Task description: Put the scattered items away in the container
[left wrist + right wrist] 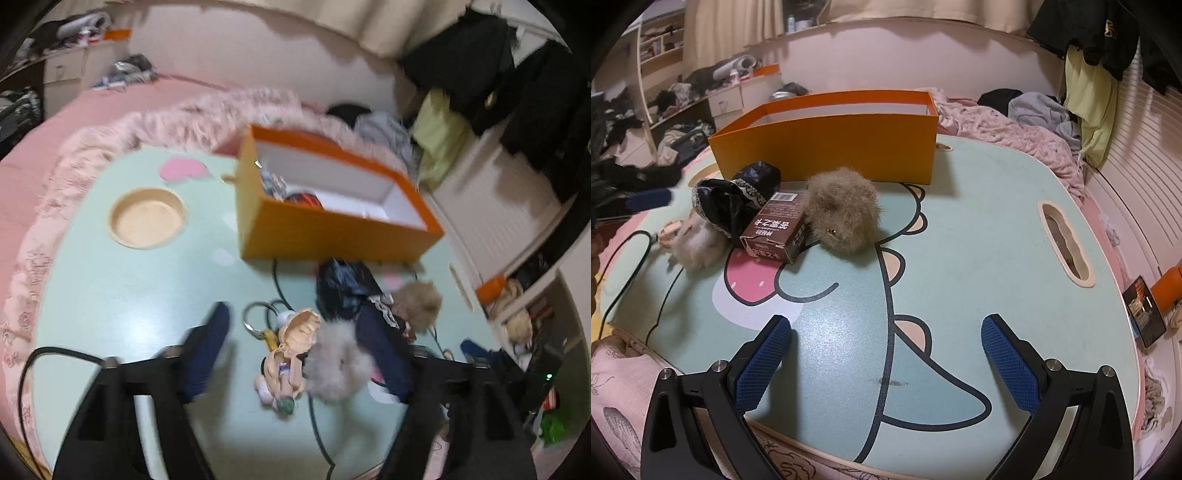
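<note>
Blue-padded left gripper [295,354] hangs spread wide, nothing pinched; the figurine keychain [291,354] and grey pompom [338,365] lie between its fingers. Both sit on the near side of the orange box [325,229], with the black bag [343,284] between them and the box. Keychain's long axis runs roughly toward the box. Right gripper [886,362], also spread and empty, sits well apart, so left is nearer.
</note>
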Demonstrator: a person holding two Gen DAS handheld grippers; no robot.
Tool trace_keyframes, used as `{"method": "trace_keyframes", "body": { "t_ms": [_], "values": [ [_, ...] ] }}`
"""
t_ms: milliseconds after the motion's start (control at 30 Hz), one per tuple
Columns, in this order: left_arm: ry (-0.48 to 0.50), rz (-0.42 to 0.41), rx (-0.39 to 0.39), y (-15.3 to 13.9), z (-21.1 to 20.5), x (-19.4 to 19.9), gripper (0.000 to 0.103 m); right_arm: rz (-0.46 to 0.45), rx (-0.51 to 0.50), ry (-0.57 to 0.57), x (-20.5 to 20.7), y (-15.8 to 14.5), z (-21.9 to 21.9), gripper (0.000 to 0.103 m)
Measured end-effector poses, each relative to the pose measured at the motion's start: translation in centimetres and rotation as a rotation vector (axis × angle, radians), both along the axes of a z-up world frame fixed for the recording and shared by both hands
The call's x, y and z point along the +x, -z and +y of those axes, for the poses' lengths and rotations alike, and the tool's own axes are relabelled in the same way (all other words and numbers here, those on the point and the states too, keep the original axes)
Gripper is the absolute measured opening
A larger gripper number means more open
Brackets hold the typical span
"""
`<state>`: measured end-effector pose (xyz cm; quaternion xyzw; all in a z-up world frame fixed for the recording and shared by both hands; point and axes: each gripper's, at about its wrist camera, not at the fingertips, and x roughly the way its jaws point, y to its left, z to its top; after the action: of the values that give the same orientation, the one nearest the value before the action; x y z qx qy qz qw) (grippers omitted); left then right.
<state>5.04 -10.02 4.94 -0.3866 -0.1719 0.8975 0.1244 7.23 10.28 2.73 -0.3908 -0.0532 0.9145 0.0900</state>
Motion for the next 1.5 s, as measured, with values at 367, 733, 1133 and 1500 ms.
{"method": "trace_keyframes", "body": {
  "t_ms": [367, 733, 1133, 1500],
  "values": [
    [-0.038, -0.031, 0.0, 1.9, -1.9, 0.7, 0.078, -0.061, -0.002, -0.128, -13.2, -12.6, -5.0, 0.083],
    [-0.023, -0.025, 0.079, 2.3, -3.1, 1.2, 0.078, -0.616, -0.156, 0.109, -26.8, -3.3, -0.7, 0.045],
    [-0.024, -0.031, 0.067, 2.4, -3.0, 1.2, 0.078, -0.364, -0.212, 0.02, -22.9, -8.8, -0.7, 0.03],
    [-0.016, -0.057, 0.074, 2.8, -2.4, 0.9, 0.078, -0.229, -0.302, -0.089, -10.8, -6.2, -0.7, 0.031]
  ]
}}
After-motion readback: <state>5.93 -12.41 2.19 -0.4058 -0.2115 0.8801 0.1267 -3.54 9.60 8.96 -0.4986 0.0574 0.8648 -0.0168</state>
